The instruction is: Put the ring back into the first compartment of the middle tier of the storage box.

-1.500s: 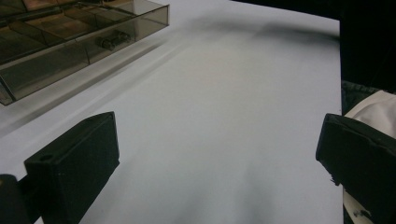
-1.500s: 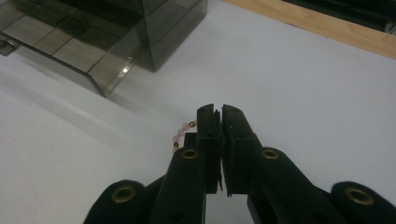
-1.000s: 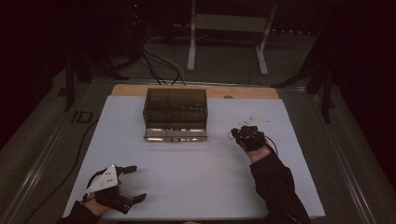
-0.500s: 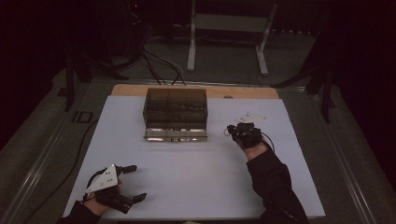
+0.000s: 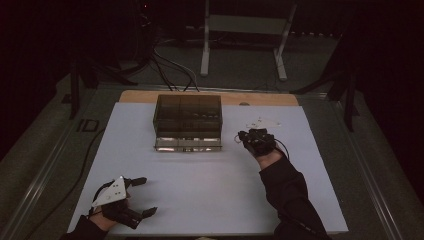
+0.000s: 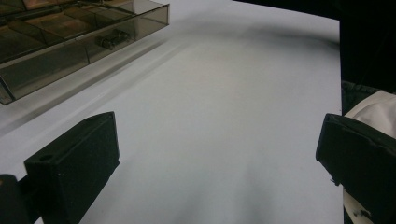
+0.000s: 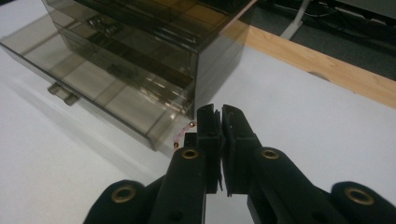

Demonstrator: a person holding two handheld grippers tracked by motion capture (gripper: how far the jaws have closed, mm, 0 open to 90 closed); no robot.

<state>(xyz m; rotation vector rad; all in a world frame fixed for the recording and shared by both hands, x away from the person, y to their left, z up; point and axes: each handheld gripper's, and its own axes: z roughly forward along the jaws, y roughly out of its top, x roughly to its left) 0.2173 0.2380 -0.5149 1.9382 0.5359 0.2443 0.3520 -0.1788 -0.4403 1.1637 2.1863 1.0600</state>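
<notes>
A smoky see-through drawer cabinet stands at the back middle of the white table top. Its bottom drawer is pulled out toward me. My right gripper is just right of that drawer's front corner, its jaws pressed together on a small pale item that sticks out at the tip; I cannot tell what the item is. My left gripper rests near the front left edge, open with nothing between its jaws. The cabinet lies far ahead of it.
A few small pale bits lie scattered on the table behind the right gripper. Small metal parts sit in one drawer compartment. A wooden strip edges the table's far side. Cables and a stand are on the floor beyond.
The right gripper has drifted slightly left and away from me, closer to the drawer's corner. The left gripper has stayed where it was.
</notes>
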